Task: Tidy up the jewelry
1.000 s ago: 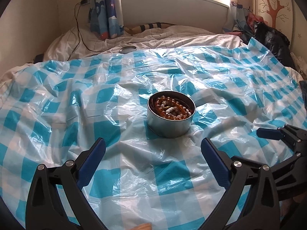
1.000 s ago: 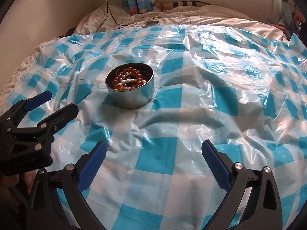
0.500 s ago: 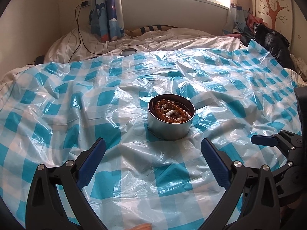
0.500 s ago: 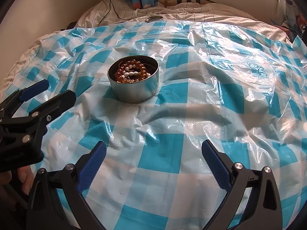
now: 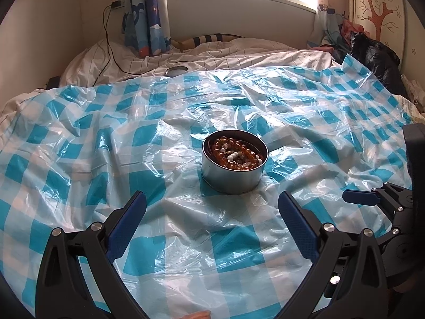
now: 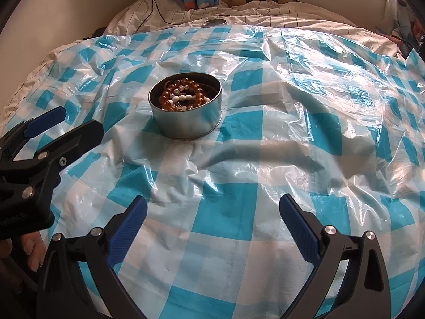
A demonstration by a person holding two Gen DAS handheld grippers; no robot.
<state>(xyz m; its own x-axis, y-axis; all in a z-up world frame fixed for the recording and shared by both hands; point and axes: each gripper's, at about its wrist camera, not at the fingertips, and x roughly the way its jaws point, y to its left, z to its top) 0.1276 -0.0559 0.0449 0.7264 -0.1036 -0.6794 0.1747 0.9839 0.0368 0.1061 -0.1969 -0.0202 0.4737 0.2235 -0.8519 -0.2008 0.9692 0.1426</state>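
A round metal tin [image 5: 233, 179] stands on the blue-and-white checked plastic sheet [image 5: 106, 146]; it also shows in the right wrist view [image 6: 186, 122]. Amber and white bead bracelets [image 5: 235, 154] lie inside it [image 6: 183, 95]. My left gripper [image 5: 212, 212] is open and empty, a short way in front of the tin. My right gripper [image 6: 212, 212] is open and empty, nearer than the tin and to its right. The right gripper's blue-tipped fingers [image 5: 361, 196] show at the right edge of the left wrist view.
A round tin lid [image 5: 175, 71] lies on the striped white bedding [image 5: 239, 55] beyond the sheet. A black cable [image 5: 109, 40] runs from a wall socket. A black bag [image 5: 377, 58] sits at the far right. Curtain and window are behind.
Both grippers have drawn back and tilted up a little, so the tin sits lower in the left view and more of the room shows. The tin and beads have not moved.
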